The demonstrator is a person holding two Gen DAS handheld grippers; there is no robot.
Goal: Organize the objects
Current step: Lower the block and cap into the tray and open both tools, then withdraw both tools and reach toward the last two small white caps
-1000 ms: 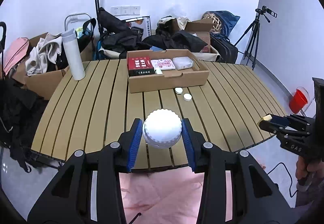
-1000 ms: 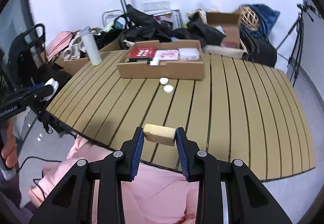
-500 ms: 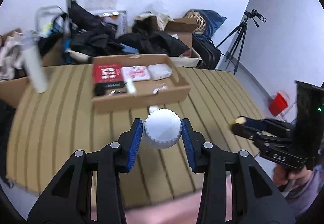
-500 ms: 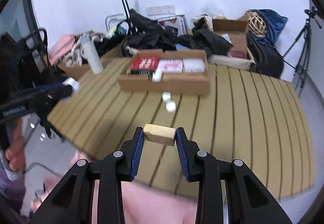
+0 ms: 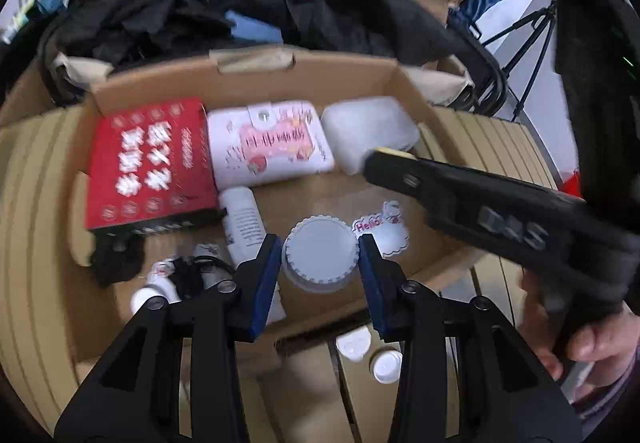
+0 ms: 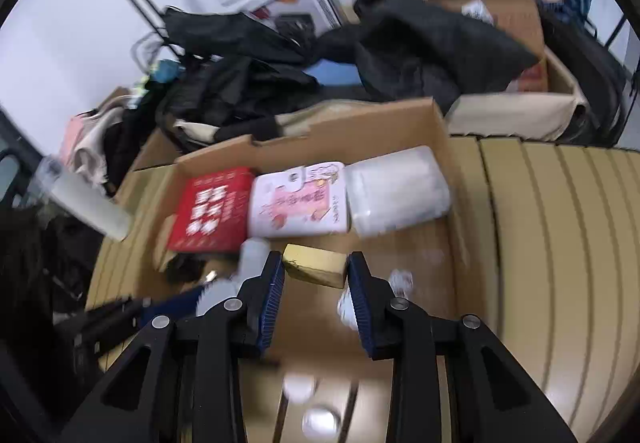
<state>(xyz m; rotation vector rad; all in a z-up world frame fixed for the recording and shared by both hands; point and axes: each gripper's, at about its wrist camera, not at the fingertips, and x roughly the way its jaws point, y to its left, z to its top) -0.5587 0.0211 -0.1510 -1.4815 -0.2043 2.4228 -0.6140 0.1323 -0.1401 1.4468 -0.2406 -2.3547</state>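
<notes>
My left gripper (image 5: 319, 257) is shut on a white ribbed round jar (image 5: 320, 253) and holds it over the open cardboard box (image 5: 248, 73). My right gripper (image 6: 316, 269) is shut on a tan rectangular block (image 6: 315, 270), also over the box (image 6: 360, 123); it shows in the left wrist view (image 5: 390, 155) reaching in from the right. In the box lie a red box (image 5: 148, 159), a pink-and-white pack (image 5: 272, 141), a clear white packet (image 5: 370, 129), a white tube (image 5: 244, 221) and a sticker (image 5: 382, 231).
The box rests on a slatted wooden table (image 6: 560, 243). Two small white caps (image 5: 368, 353) lie on the table in front of the box. A white bottle (image 6: 86, 203) stands at the left. Dark bags and cardboard boxes (image 6: 400, 39) are piled behind the table.
Both grippers have moved forward from the table's near edge to over the cardboard box, each still holding its object. The box now fills both views.
</notes>
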